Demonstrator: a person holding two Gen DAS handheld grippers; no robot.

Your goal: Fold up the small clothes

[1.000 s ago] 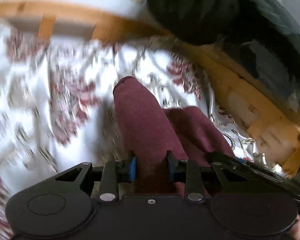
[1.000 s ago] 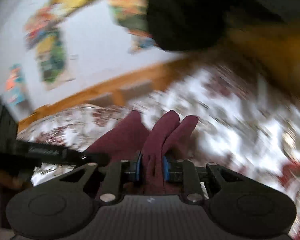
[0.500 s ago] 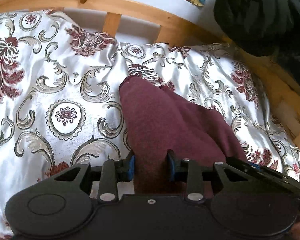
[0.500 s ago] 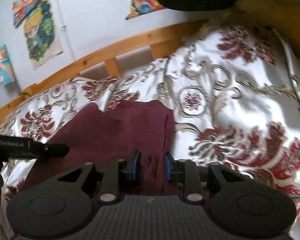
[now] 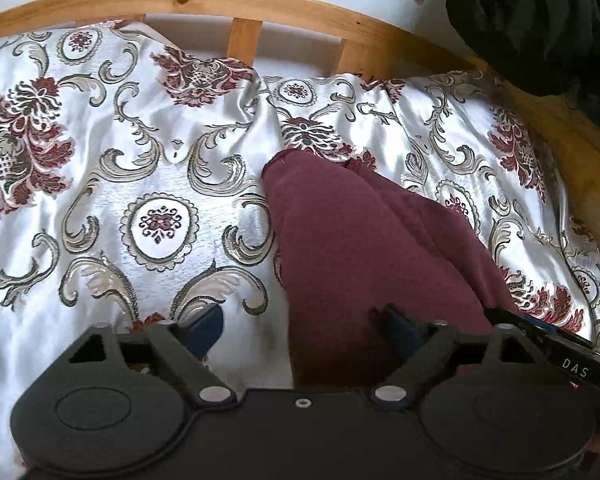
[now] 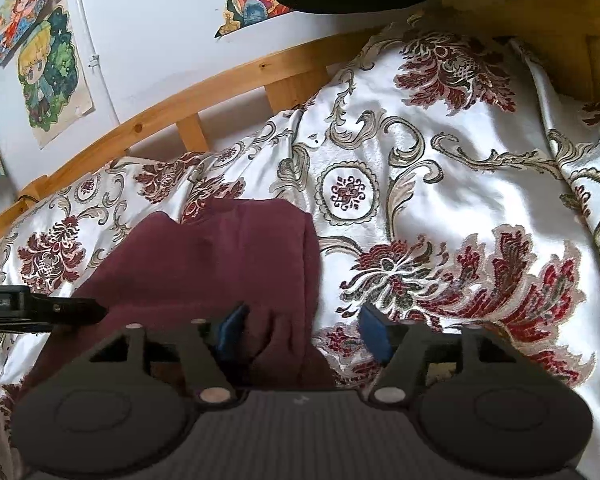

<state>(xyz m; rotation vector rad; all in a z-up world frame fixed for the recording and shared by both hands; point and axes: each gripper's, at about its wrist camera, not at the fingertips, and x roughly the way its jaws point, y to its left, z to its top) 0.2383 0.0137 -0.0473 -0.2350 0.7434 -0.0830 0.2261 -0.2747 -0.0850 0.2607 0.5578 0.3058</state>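
A small maroon garment (image 5: 352,248) lies folded on the white floral bedspread (image 5: 152,168); it also shows in the right wrist view (image 6: 212,264). My left gripper (image 5: 304,328) is open, its jaws spread wide over the garment's near left edge. My right gripper (image 6: 304,328) is open too, jaws spread over the garment's near right edge. The right gripper's body (image 5: 560,356) shows at the right of the left wrist view, and the left gripper's body (image 6: 28,308) at the left of the right wrist view.
A wooden bed rail (image 5: 240,8) runs along the far side of the bed, against a white wall with colourful drawings (image 6: 52,76). A dark bundle of cloth (image 5: 540,20) sits on the rail at the far right corner.
Both grippers were shut on the maroon garment and carried it down onto the bedspread. Both have now opened and let it go; it lies flat.
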